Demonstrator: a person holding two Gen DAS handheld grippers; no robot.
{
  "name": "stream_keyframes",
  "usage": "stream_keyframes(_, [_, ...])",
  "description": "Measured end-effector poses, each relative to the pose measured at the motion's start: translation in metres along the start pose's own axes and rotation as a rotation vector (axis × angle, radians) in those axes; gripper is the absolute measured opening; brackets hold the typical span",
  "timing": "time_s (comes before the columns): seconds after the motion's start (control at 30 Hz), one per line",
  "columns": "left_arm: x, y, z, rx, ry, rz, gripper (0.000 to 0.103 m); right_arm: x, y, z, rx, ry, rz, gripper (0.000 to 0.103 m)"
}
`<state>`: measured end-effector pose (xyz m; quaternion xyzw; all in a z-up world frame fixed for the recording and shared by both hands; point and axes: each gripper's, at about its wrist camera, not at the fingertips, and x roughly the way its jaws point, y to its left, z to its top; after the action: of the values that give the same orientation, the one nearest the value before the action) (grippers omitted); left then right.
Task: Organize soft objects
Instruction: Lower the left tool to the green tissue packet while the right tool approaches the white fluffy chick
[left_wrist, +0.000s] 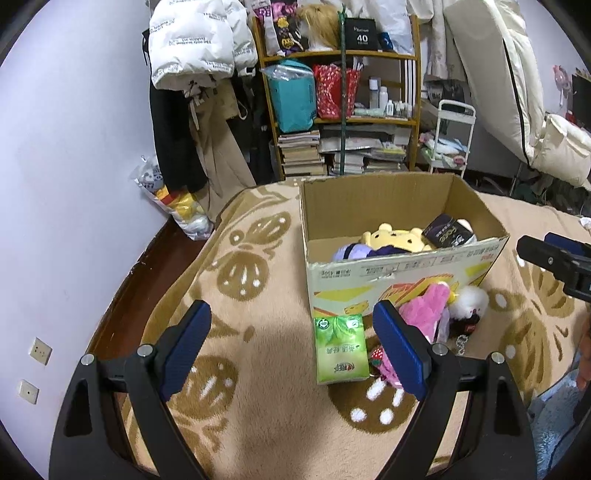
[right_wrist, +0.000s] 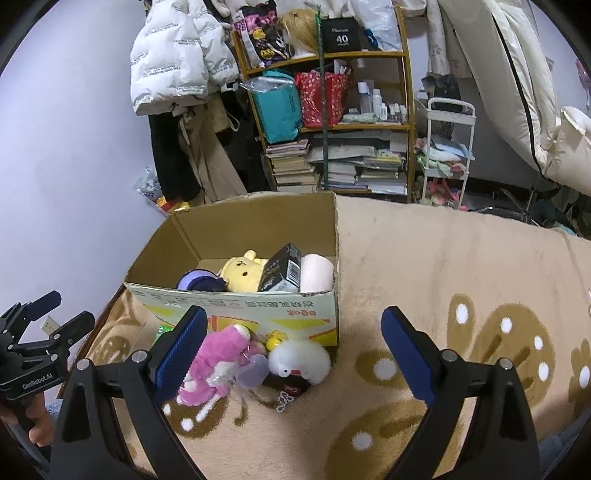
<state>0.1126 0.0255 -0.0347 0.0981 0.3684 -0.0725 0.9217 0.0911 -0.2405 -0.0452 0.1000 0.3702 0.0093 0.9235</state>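
Note:
An open cardboard box (left_wrist: 406, 273) (right_wrist: 236, 299) stands on the beige blanket. Inside lie a yellow bear plush (left_wrist: 397, 238) (right_wrist: 243, 273), a purple plush (left_wrist: 351, 252), a dark packet (right_wrist: 282, 269) and a pink roll (right_wrist: 316, 273). In front of the box lie a green tissue pack (left_wrist: 340, 349), a pink plush (left_wrist: 424, 314) (right_wrist: 221, 358) and a white fluffy toy (left_wrist: 471, 301) (right_wrist: 299, 360). My left gripper (left_wrist: 291, 347) is open and empty above the blanket, left of the tissue pack. My right gripper (right_wrist: 293, 350) is open and empty, above the white toy and pink plush.
A cluttered shelf (left_wrist: 343, 110) with books and bags stands behind the bed, with hanging coats (left_wrist: 199, 48) to its left and a white trolley (right_wrist: 447, 147) to its right. A plastic bag of toys (left_wrist: 173, 199) lies on the floor by the wall.

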Motion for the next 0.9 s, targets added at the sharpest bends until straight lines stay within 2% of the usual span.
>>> stream_keyframes(0.23, [0.021, -0.002, -0.001, 0.008, 0.047, -0.002, 0.088, 0.020, -0.003, -0.001, 0.009, 0.057, -0.002, 0.099])
stream_keyframes(0.9, [0.064, -0.014, 0.000, 0.036, 0.116, -0.019, 0.088, 0.066, -0.015, -0.011, 0.046, 0.180, -0.018, 0.099])
